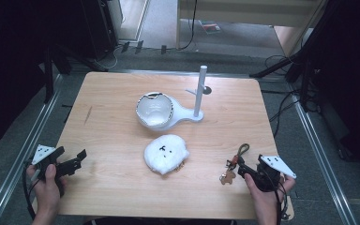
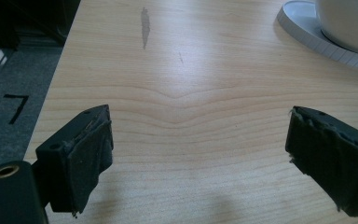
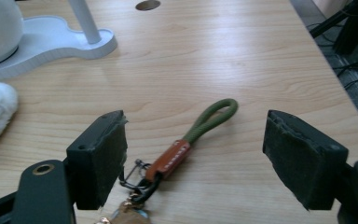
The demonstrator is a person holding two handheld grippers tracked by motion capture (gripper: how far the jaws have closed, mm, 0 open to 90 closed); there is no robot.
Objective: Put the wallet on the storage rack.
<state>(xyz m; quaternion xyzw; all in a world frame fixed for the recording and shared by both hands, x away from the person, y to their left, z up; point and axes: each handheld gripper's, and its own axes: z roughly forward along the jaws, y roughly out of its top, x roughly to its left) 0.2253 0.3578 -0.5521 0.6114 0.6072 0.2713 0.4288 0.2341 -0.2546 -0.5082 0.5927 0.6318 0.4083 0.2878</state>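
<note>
A wooden surface (image 1: 122, 126) carries a few things in the high view. Near the middle of the frame stands a white bowl (image 1: 154, 110) on a white flat stand (image 1: 185, 114), and a white post (image 1: 200, 91) rises upright from the right end of that stand. Just past the post a small dark round hole (image 1: 207, 90) sits in the wood. Below the bowl, toward the centre of the frame, lies a fluffy white pouch (image 1: 166, 153) with small dark marks on top. On the left part of the wood there is a thin dark streak (image 1: 88, 115). Beyond the far edge, cables and dark stands lie on grey floor.

At the lower right of the high view lies a keychain (image 1: 233, 164) with a green cord loop, a brown leather band and a metal clasp; a small brown charm hangs at its near end. The right tongs (image 1: 243, 169), held in the person's right hand (image 1: 265, 190), sit right at the keychain's near end. In the right gripper view the right tongs (image 3: 193, 161) are spread wide, and the keychain (image 3: 186, 147) lies on the wood between the jaws, its clasp close to the left jaw, its green loop pointing away. The jaws do not pinch it.

At the lower left of the high view the left hand (image 1: 47, 187) holds the left tongs (image 1: 77, 159) over bare wood, well apart from the pouch. In the left gripper view the left tongs (image 2: 198, 154) are spread wide with bare wood between them, and the stand's rim (image 2: 307, 35) shows at the upper right.
</note>
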